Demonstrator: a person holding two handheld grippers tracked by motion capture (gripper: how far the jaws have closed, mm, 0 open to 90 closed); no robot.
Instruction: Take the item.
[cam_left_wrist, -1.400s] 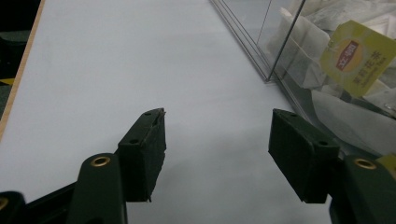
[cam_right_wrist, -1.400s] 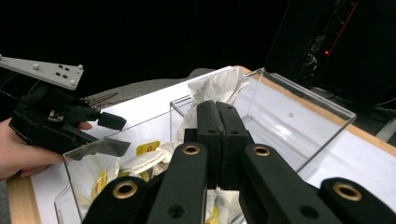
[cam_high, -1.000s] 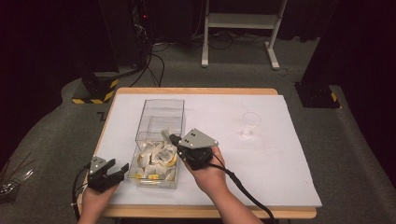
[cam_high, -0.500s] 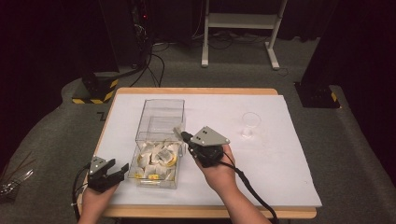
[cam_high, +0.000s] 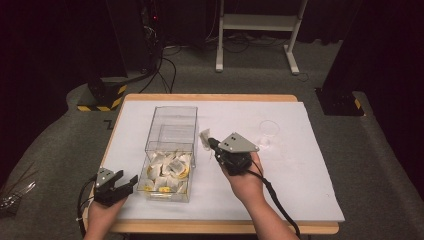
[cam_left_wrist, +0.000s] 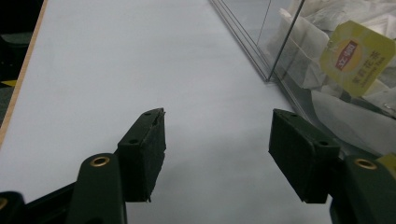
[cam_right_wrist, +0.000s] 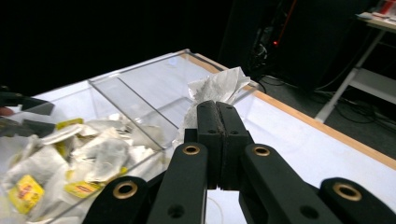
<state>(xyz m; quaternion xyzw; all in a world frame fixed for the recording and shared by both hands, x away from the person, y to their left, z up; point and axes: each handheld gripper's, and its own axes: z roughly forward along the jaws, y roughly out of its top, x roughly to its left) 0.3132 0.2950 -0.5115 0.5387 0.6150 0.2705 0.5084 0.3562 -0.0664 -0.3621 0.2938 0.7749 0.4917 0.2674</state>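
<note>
While you work, the table (cam_high: 310, 200) in front of you is covered with a white sheet, and its wooden edge shows around it. It stands on grey carpet in a dark room, with a white metal frame (cam_high: 257, 30) and black cables behind it.

Your right gripper (cam_high: 210, 143) is clenched on a tea bag (cam_right_wrist: 215, 88); in the right gripper view the two pads press flat together and the crumpled white paper stands up just above them. You hold the tea bag above the sheet, just beside the right wall of the clear plastic box (cam_high: 171, 116).

Your left gripper (cam_high: 125, 181) rests at the near left corner of the table, its jaws wide apart and nothing between them. In the left gripper view its right pad is close to the box wall.

The near compartment of the box is full of tea bags with yellow tags (cam_left_wrist: 357, 58); the far compartment looks bare. A clear cup (cam_high: 268, 133) stands on the sheet to the right of your right gripper, well apart from the box, with open sheet between them.
</note>
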